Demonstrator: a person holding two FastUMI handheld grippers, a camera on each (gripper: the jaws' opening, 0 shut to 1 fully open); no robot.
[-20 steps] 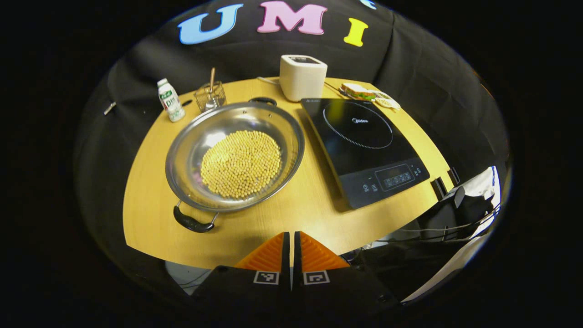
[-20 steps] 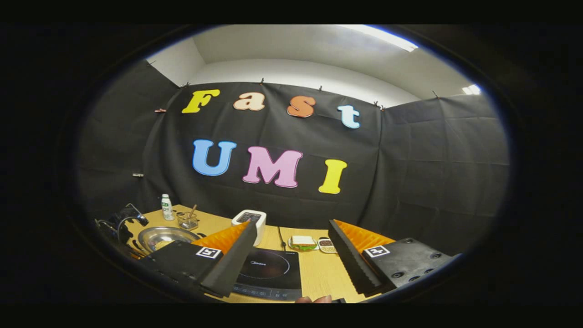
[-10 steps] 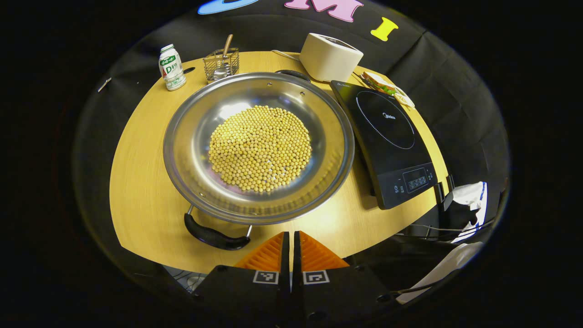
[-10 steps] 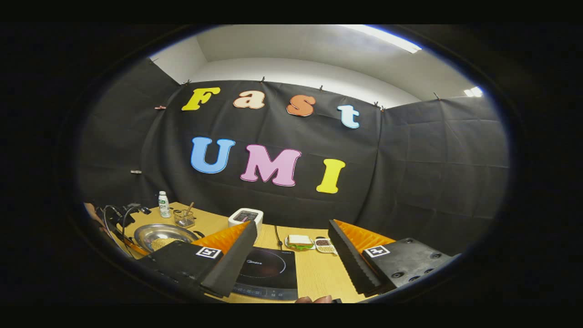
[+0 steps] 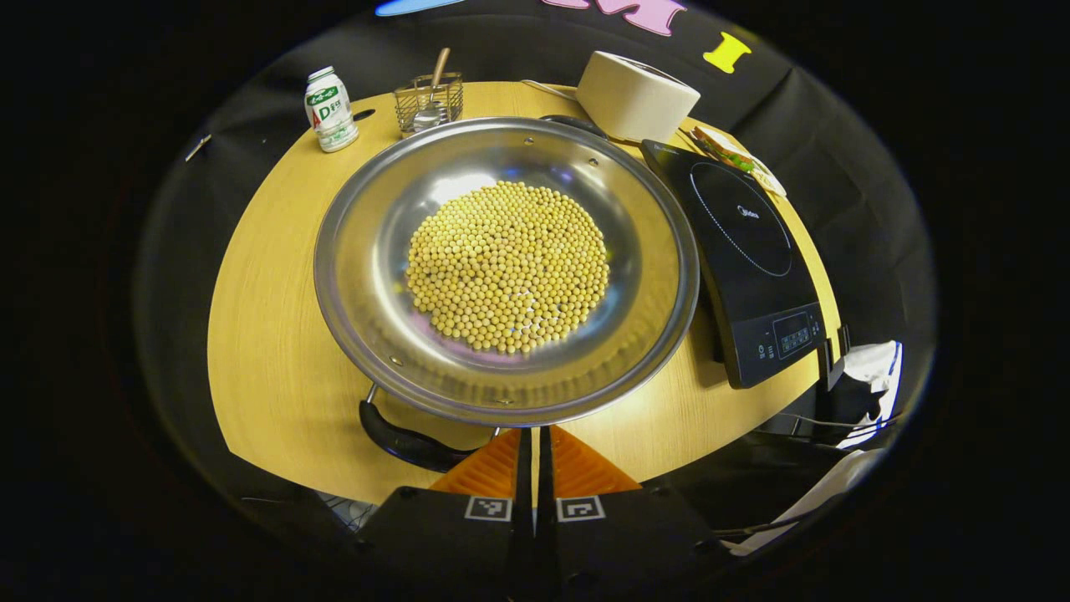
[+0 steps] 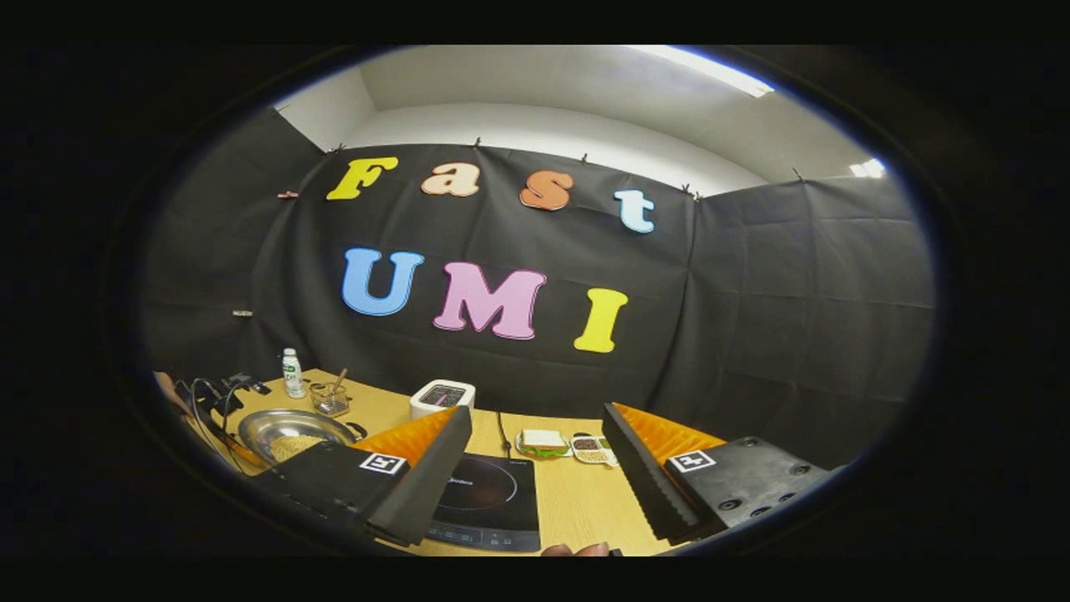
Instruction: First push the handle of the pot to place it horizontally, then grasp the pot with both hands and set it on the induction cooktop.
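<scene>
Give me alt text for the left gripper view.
A steel pot holding yellow beans sits on a wooden table, its near black handle just ahead of the shut left gripper. A black induction cooktop lies right of it.

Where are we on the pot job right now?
Done: nothing yet; the pot sits on the table beside the induction cooktop. In hand: the shut left claw is by the near handle. Left: the handle push, then the two-handed lift; the right claw is open.
</scene>
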